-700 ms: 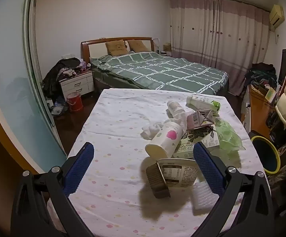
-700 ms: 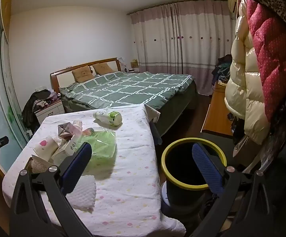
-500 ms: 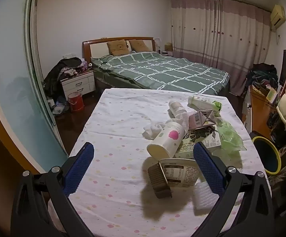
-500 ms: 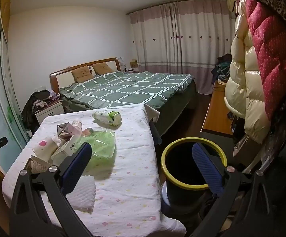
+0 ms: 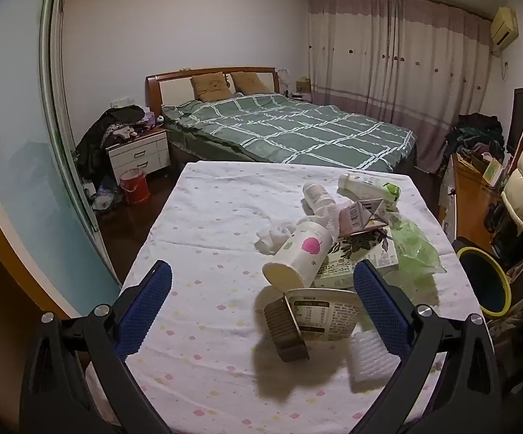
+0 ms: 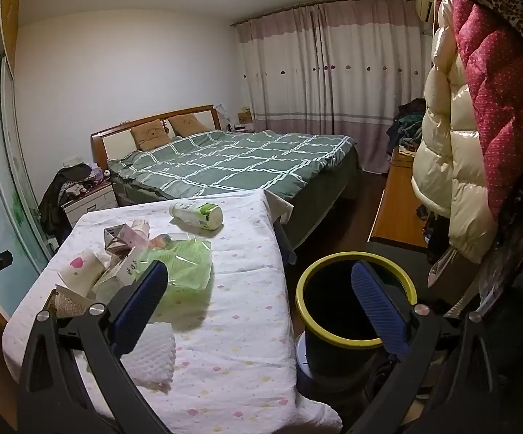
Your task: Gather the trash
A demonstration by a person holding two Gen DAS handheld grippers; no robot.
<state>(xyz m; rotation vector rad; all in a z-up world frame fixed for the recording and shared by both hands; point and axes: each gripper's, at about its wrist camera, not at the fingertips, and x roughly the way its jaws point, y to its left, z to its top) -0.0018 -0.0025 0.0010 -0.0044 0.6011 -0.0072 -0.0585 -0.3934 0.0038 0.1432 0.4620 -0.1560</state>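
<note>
A pile of trash lies on the table with the dotted white cloth (image 5: 207,224): a white cup with a pink spot (image 5: 299,255), a tipped paper tub (image 5: 319,313), a white-green bottle (image 5: 369,185), a crumpled pink carton (image 5: 360,213), a green plastic bag (image 5: 415,246), white foam wrap (image 5: 368,352). My left gripper (image 5: 261,303) is open above the table's near edge, short of the pile. My right gripper (image 6: 261,300) is open, above the table's right edge and the yellow-rimmed black bin (image 6: 355,300). The bag (image 6: 185,264) and bottle (image 6: 196,215) also show there.
A bed with a green checked cover (image 5: 290,133) stands behind the table. A white nightstand (image 5: 138,155) and a red bucket (image 5: 134,186) are at the left. Puffy coats (image 6: 460,137) hang at the right above a wooden cabinet (image 6: 395,202).
The left gripper has drifted slightly, so the scene shifts a little right and down. The right view shifts barely. Both grippers stay open and empty.
</note>
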